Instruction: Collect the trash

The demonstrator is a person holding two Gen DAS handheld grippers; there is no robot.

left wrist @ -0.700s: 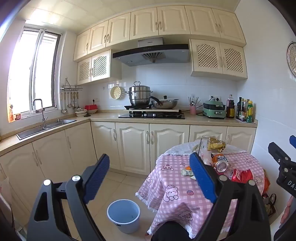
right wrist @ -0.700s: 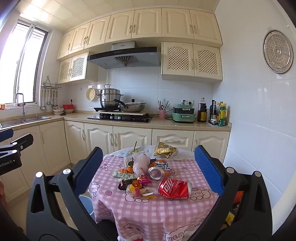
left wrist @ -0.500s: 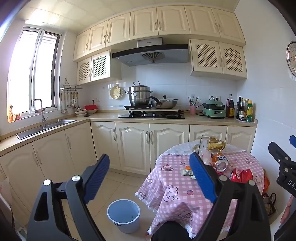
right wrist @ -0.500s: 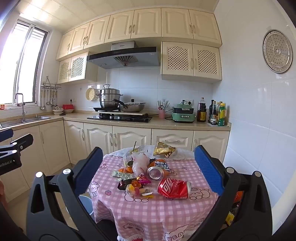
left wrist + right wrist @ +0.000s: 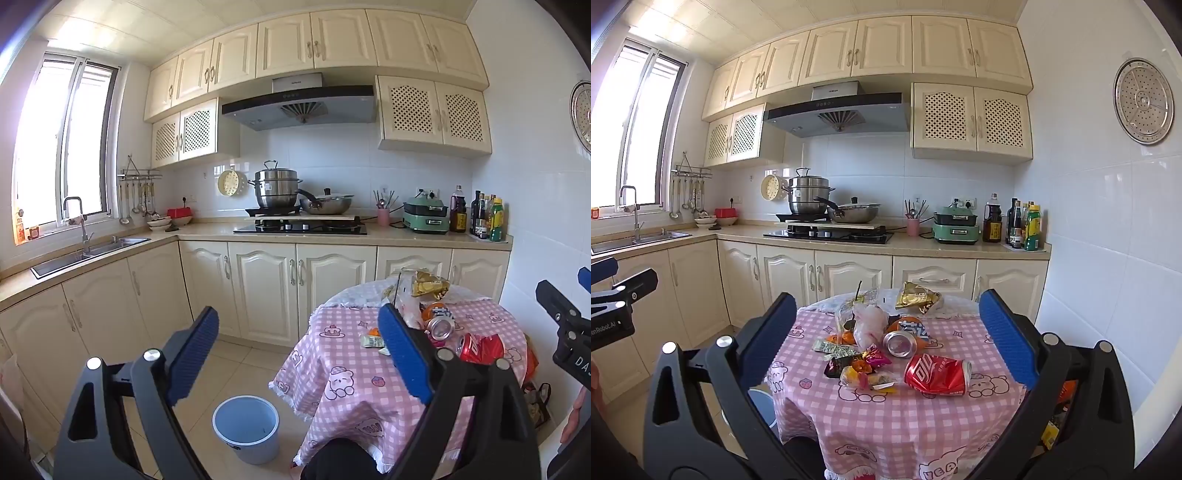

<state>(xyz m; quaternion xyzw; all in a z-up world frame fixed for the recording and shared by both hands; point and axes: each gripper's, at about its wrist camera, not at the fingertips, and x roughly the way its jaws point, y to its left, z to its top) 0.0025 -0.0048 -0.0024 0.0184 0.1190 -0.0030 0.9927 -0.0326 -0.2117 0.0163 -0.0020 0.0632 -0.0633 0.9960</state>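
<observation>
Trash: your right gripper hangs with jaws wide, crushed red can lying on the counter between them; your left gripper, jaws wide, frames the blue bin.

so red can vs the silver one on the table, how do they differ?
The red can is crushed flat and lies with its side to the right wrist camera, nearest that camera of the pile. The silver can keeps its round shape and shows its end to the camera; it lies behind the red can, up against the orange packet. Both lie on their sides on the pink checked tablecloth, and neither gripper is touching them.
</observation>
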